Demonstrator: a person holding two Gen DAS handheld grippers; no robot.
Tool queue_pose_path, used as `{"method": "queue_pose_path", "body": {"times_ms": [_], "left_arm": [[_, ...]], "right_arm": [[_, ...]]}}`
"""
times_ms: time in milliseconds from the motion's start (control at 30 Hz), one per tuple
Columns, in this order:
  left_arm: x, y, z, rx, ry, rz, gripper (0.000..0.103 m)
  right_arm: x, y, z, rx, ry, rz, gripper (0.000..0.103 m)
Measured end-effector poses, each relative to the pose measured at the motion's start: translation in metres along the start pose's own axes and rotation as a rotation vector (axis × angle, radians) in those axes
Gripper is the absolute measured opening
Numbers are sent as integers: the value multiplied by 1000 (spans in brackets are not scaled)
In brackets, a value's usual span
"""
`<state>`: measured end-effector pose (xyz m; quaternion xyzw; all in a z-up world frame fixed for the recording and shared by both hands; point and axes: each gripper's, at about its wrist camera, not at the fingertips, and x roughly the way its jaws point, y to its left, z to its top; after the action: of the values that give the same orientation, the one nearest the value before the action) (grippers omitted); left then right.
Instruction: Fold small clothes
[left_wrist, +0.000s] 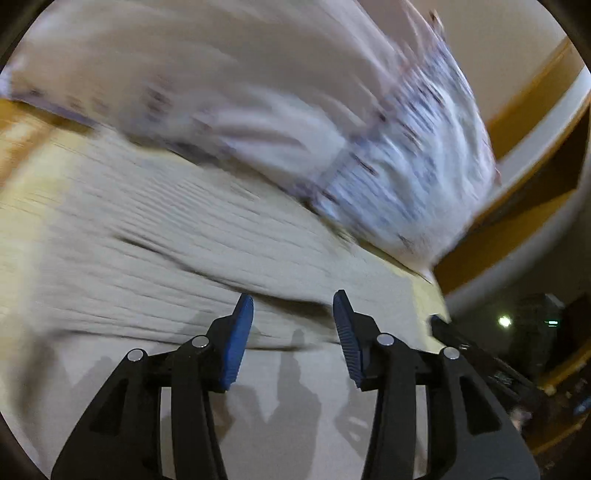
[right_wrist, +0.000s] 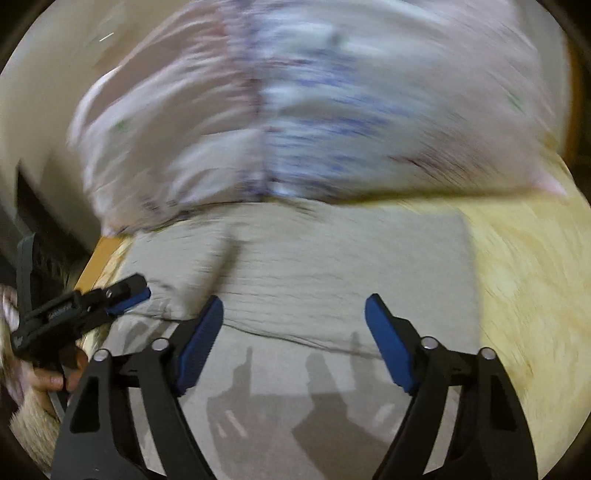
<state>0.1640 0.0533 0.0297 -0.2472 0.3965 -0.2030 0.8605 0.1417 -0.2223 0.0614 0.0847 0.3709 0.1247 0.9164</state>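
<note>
While both views smear w/ motion blur, I've got the left claw (left_wrist: 293, 314) gaping wide and gripping nothing over the beige ribbed cloth (left_wrist: 177, 236) spread on the wooden table (right_wrist: 528, 280). Right claw (right_wrist: 294, 317) is spread wide too, empty; a pale blue-patterned garment (right_wrist: 314, 110) lies bunched just beyond the cloth.

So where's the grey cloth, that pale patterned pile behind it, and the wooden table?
Grey cloth (right_wrist: 332, 258): right wrist view, its flat ribbed middle.
Patterned pile (right_wrist: 303, 110): right wrist view, the blurred blue-striped centre.
Wooden table (right_wrist: 528, 295): right wrist view, bare top right of the cloth.
</note>
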Motion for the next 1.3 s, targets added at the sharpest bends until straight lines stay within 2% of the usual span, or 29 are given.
{"method": "queue_pose_path", "body": {"times_ms": [67, 200, 333, 467, 533, 600, 667, 800, 900, 1000, 1067, 1167, 1233, 1300], "left_arm": [[-15, 28, 5, -54, -33, 65, 45], [-14, 59, 5, -114, -25, 167, 44], [-17, 77, -1, -138, -20, 175, 32], [-17, 78, -2, -117, -19, 184, 32], [-15, 77, -3, -112, -19, 184, 32], [-12, 76, -2, -108, -18, 182, 32], [-11, 76, -1, -104, -16, 181, 32], [-11, 75, -1, -96, -16, 180, 32], [-10, 75, -1, -92, -19, 177, 32], [-10, 75, -1, -90, -20, 174, 32], [-10, 75, -1, -90, -21, 171, 32], [-11, 76, -2, -89, -23, 163, 32], [-11, 76, -2, -85, -23, 164, 32], [-11, 75, -2, -80, -22, 166, 32]], "right_arm": [[12, 38, 8, -125, 0, 37, 67], [48, 106, 17, -335, 14, 81, 58], [97, 152, 16, -457, 81, 64, 57], [132, 176, 9, -550, 131, 20, 56], [145, 179, 7, -552, 140, -10, 51], [148, 175, 11, -496, 138, 25, 41], [145, 168, 17, -430, 128, 68, 4], [128, 141, 33, -288, 64, 76, 4], [92, 99, 44, -102, -27, 77, 4], [55, 57, 43, 51, -118, 34, 4], [26, 13, 29, 205, -177, -24, 5], [13, -37, 5, 374, -153, -87, 5], [20, -69, -12, 475, -71, -39, 5], [28, -87, -24, 554, -16, 24, 14]]}}
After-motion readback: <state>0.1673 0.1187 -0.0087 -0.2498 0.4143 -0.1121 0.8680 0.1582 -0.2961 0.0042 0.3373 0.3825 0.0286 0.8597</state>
